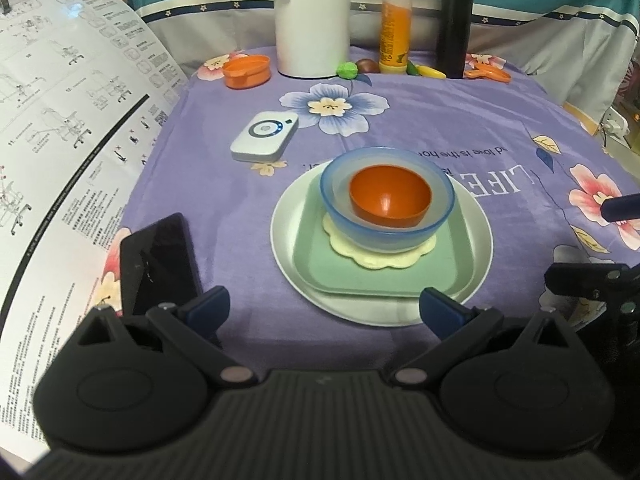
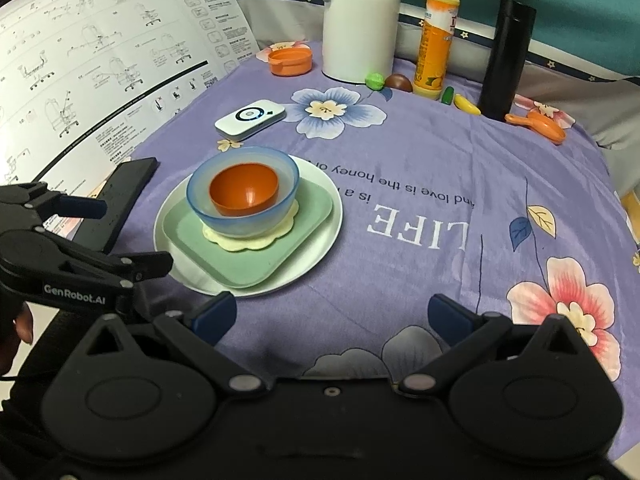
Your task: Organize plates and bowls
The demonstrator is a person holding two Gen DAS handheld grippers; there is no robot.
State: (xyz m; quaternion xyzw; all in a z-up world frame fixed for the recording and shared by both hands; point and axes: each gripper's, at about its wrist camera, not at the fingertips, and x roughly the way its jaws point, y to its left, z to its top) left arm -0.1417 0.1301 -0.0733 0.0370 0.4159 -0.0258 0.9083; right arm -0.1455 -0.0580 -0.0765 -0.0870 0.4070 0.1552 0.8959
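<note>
The left gripper (image 1: 323, 308) and right gripper (image 2: 331, 317) hover spread wide and empty before the stack: orange bowl (image 1: 390, 196) in blue bowl (image 1: 386, 200), on cream doily (image 1: 380, 254), green square plate (image 1: 384, 268) and white round plate (image 1: 380, 236). Stacking looks finished; next comes withdrawal.

Purple floral tablecloth (image 2: 400, 264), white plate (image 2: 320, 236), black phone (image 2: 124, 192), white jug (image 2: 360, 20), orange bottle (image 2: 434, 40)

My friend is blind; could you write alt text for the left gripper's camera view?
An orange bowl sits nested in a blue bowl on stacked plates: cream doily-shaped, green square plate, white round plate. The left gripper hovers open before them, above a purple floral cloth.
</note>
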